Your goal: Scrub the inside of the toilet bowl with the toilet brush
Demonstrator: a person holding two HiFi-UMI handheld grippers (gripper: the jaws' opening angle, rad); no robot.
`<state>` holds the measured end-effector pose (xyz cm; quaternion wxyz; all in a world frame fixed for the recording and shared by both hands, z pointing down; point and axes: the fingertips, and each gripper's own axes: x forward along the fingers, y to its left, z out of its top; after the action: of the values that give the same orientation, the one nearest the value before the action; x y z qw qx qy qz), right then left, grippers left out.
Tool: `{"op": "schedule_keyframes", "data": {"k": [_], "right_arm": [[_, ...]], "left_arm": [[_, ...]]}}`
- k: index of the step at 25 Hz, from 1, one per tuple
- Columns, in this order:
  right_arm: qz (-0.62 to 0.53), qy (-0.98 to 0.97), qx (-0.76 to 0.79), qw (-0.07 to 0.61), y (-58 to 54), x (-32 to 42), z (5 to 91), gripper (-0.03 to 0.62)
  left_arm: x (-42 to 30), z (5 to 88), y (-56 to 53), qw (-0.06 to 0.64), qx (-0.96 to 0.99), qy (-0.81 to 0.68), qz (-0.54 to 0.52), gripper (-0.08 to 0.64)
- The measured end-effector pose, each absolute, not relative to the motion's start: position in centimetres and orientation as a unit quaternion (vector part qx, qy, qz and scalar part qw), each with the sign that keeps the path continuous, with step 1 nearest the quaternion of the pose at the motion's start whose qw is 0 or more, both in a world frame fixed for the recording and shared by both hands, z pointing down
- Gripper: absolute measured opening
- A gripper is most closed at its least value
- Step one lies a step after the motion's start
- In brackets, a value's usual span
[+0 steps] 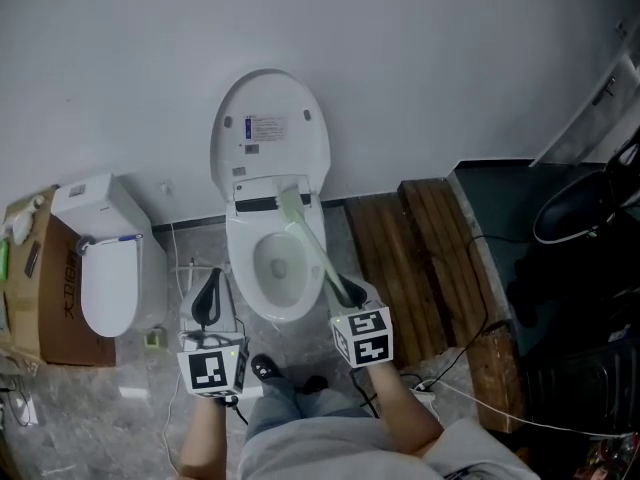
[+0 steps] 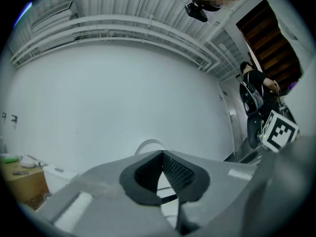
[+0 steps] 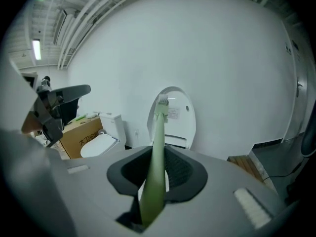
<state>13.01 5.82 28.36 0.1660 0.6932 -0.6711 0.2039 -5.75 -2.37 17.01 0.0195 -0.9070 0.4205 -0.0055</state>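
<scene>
Toilet point(image 1: 262, 298) sits centre frame in the head view, against the white wall. Its lid point(image 1: 270, 133) is raised and the bowl is open below it. A second, smaller toilet point(image 1: 105, 268) is at the left of the frame with its lid down, next to a cardboard box point(image 1: 40, 288) at the left edge. Wooden planks point(image 1: 420, 258) lie on the floor right of centre.

Your right gripper point(image 1: 349, 293) is at the bowl's lower-right rim, jaws clamped on the handle of the green toilet brush point(image 1: 305, 236). The handle runs diagonally up-left across the bowl. The brush head ends at the back of the bowl, just under the lid hinge; can't tell if it touches porcelain. In the right gripper view the handle runs straight out between the jaws, with the head in front of the raised lid.

Your left gripper point(image 1: 207, 296) is just left of the bowl, clear of it. Its jaws meet at the tips with nothing between them.
</scene>
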Motion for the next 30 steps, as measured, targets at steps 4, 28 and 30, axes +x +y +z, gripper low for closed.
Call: {"op": "schedule_keyframes", "data": {"k": [4,28,30], "right_arm": [[0.186,-0.671,0.702,0.149,5.8,13.3,26.2,0.074],[0.068,-0.664,0.742,0.062,9.1,14.3,15.4,0.074],[0.059,-0.663,0.744,0.059,9.5,14.2,14.8,0.074]], "left_arm": [[-5.8,15.8,-2.2,0.036,-0.908,0.417,0.003,0.002],[-6.1,11.0,1.7,0.065,-0.910,0.408,0.029,0.002],[-6.3,10.8,2.0,0.059,-0.909,0.410,0.032,0.003]]}}
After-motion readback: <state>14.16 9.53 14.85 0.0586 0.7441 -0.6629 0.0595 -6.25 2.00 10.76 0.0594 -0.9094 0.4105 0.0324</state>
